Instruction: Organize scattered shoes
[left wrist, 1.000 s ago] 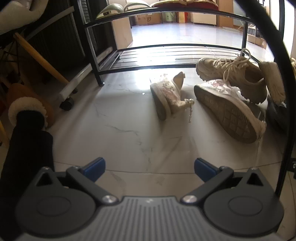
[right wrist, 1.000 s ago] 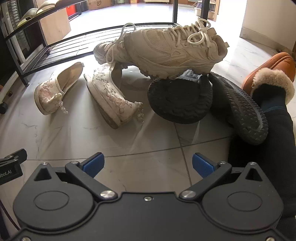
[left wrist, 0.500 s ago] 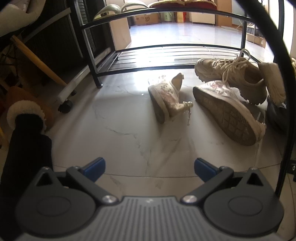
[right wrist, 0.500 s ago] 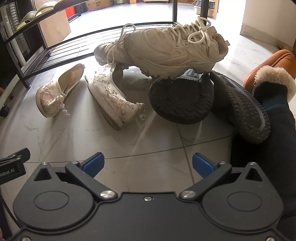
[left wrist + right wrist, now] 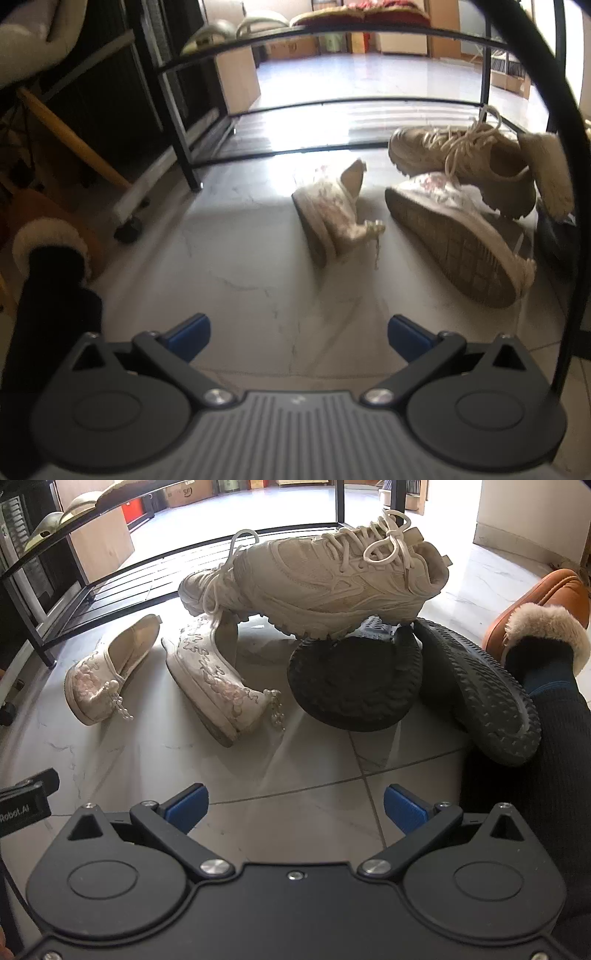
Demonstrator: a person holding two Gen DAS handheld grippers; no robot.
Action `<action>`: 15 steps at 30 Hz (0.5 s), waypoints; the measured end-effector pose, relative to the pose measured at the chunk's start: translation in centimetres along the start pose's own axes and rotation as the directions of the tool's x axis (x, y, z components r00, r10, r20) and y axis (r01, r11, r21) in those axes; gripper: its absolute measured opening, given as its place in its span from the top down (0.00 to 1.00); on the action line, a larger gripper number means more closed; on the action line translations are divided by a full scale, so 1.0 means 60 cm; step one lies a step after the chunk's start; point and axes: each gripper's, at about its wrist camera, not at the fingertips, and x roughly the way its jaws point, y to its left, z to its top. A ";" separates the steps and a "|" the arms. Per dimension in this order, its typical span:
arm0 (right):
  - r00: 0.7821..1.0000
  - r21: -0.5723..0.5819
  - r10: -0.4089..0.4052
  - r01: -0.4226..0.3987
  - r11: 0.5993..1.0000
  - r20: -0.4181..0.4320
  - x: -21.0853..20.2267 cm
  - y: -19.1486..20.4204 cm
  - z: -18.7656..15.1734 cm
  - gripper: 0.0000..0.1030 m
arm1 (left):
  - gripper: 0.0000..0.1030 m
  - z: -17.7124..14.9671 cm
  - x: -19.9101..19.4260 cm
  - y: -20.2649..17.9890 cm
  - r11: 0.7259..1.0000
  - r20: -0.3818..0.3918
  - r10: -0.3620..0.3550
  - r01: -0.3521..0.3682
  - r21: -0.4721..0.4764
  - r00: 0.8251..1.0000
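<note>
Several shoes lie scattered on the marble floor before a black metal shoe rack (image 5: 332,107) (image 5: 110,587). Two white embroidered flats: one (image 5: 328,218) (image 5: 107,675) on its side, the other (image 5: 454,236) (image 5: 218,679) tipped with its sole showing. Two cream lace-up sneakers: one (image 5: 332,579) rests on two black shoes (image 5: 354,686) lying soles-up, the other (image 5: 461,162) sits behind it. My left gripper (image 5: 297,332) is open and empty, short of the flats. My right gripper (image 5: 293,806) is open and empty, short of the pile.
The rack's top shelf (image 5: 332,29) holds slippers and red shoes. A wooden chair leg (image 5: 74,140) and a castor (image 5: 129,230) stand at left. The person's legs in fur-lined brown slippers (image 5: 543,620) (image 5: 51,236) flank the floor. Cardboard boxes (image 5: 103,546) stand behind the rack.
The left gripper has moved slightly forward and left toward the flats. The right gripper has edged forward toward the pile. Both stay open.
</note>
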 end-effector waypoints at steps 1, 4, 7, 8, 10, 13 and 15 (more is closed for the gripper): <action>1.000 0.000 0.003 -0.003 1.000 0.000 -0.001 0.001 -0.001 0.00 | 0.00 0.002 -0.002 -0.002 1.000 0.016 0.008 -0.009 0.011 1.000; 1.000 0.006 0.026 -0.026 1.000 0.005 -0.007 0.005 -0.002 0.00 | 0.00 0.014 -0.008 -0.004 1.000 0.045 0.013 -0.014 0.026 0.999; 0.998 0.006 0.058 -0.058 0.998 0.001 -0.012 0.014 -0.003 0.00 | 0.00 0.026 -0.011 -0.002 1.000 0.054 -0.001 0.001 0.004 0.999; 0.998 0.002 0.066 -0.066 0.998 0.000 -0.015 0.019 -0.003 0.00 | 0.00 0.029 -0.012 -0.002 1.000 0.058 -0.003 0.003 -0.001 0.998; 0.998 -0.007 0.070 -0.070 0.998 0.002 -0.018 0.024 -0.003 0.00 | 0.00 0.034 -0.013 -0.004 1.000 0.070 -0.007 0.007 0.002 0.998; 0.997 -0.013 0.073 -0.073 0.997 0.000 -0.021 0.026 -0.003 0.00 | 0.00 0.041 -0.008 -0.006 1.000 0.089 -0.008 0.008 0.000 0.996; 0.998 -0.008 0.068 -0.068 0.998 0.000 -0.024 0.023 -0.001 0.00 | 0.00 0.046 -0.001 -0.006 1.000 0.098 -0.011 0.013 -0.011 0.995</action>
